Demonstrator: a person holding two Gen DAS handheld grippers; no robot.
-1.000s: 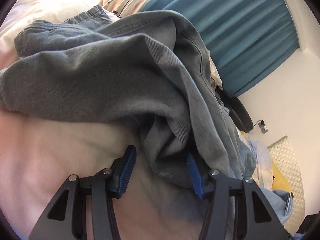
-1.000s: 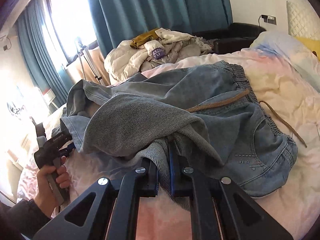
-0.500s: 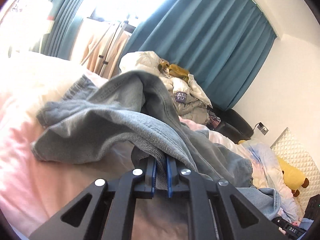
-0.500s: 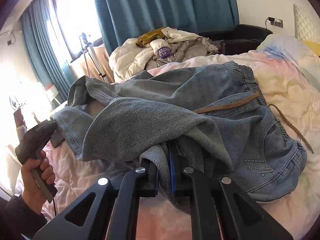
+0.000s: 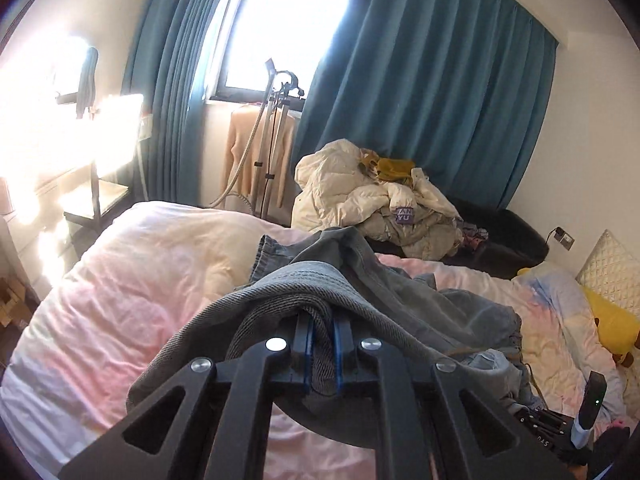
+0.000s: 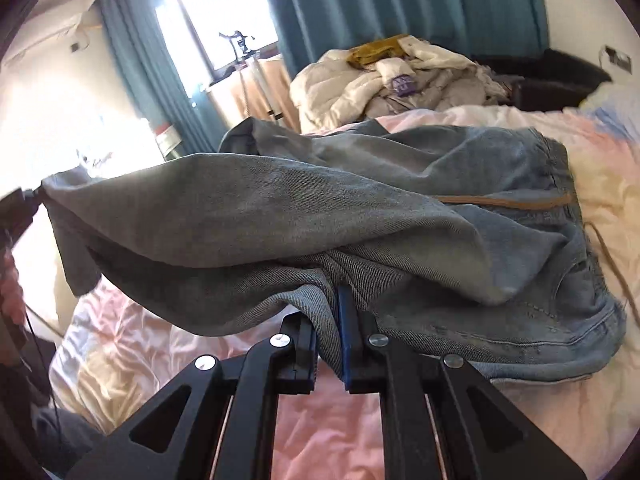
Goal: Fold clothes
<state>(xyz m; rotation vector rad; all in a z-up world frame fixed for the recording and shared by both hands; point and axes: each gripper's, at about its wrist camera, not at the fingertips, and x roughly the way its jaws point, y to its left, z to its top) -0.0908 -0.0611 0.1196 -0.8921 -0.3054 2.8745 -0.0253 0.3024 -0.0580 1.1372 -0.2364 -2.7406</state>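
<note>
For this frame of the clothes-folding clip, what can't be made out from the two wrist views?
- Left wrist view: the left gripper's pad tips, buried under the jeans.
- Right wrist view: the jeans' underside and lower layers, hidden by the top fold; the belt's far end, cut off behind the waistband.
- Right wrist view: the left gripper at the left edge, blurred, cropped and glare-washed.
- Both views: the purple label's text, too small.

Right at your black left gripper [image 5: 322, 354] with its blue pads [image 5: 338, 356], the jeans [image 5: 400, 292] read faded grey-blue, paler blue past your right gripper [image 6: 330, 320], with a tan drawstring [image 6: 500, 202] across them. Beneath both tools the duvet [image 5: 152, 280] is pink, cream and white. Ahead, teal curtains [image 5: 420, 100], a cream jacket pile [image 5: 360, 196] topped mustard, and a yellow plush toy [image 5: 612, 320] off right.
</note>
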